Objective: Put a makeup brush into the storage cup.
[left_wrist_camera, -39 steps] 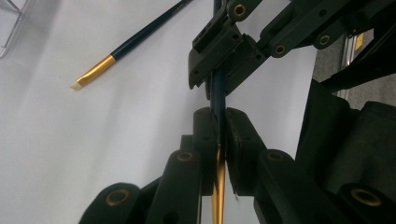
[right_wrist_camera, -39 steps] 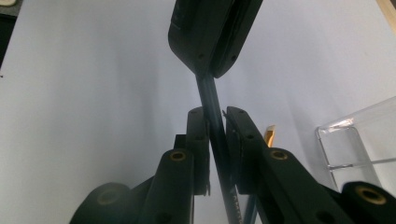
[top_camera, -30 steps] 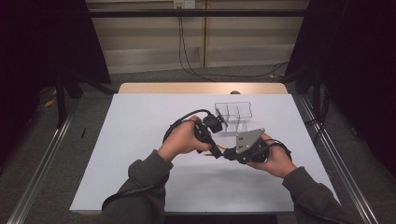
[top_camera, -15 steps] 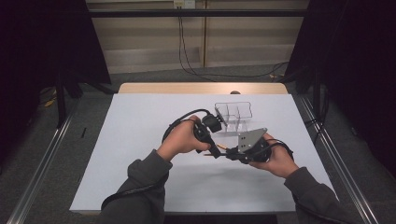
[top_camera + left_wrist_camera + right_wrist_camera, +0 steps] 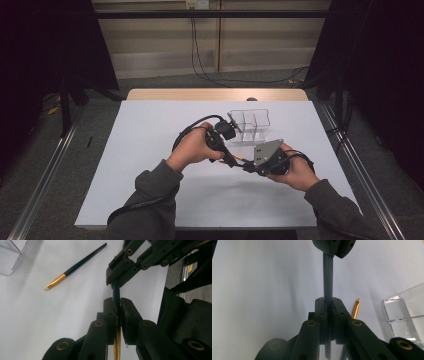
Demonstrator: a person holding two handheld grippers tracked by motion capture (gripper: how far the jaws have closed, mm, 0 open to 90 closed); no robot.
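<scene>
I find the right gripper (image 5: 248, 165) has just been closing and now clamps the brush (image 5: 116, 293), which the left gripper (image 5: 231, 159) also clenches, held above the table (image 5: 150, 150). Handover looks underway. A second brush (image 5: 75, 266) lies beside the organiser (image 5: 248, 124).

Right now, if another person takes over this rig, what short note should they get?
Left gripper: shut on the thin dark-handled brush with a gold ferrule.
Right gripper: shut on the same brush, at its other end; both hold it above the white table.
A second dark brush with gold ferrule lies on the table beside the clear plastic divided organizer.
Done: one brush lifted. Left: probably both brushes into the organizer.
</scene>
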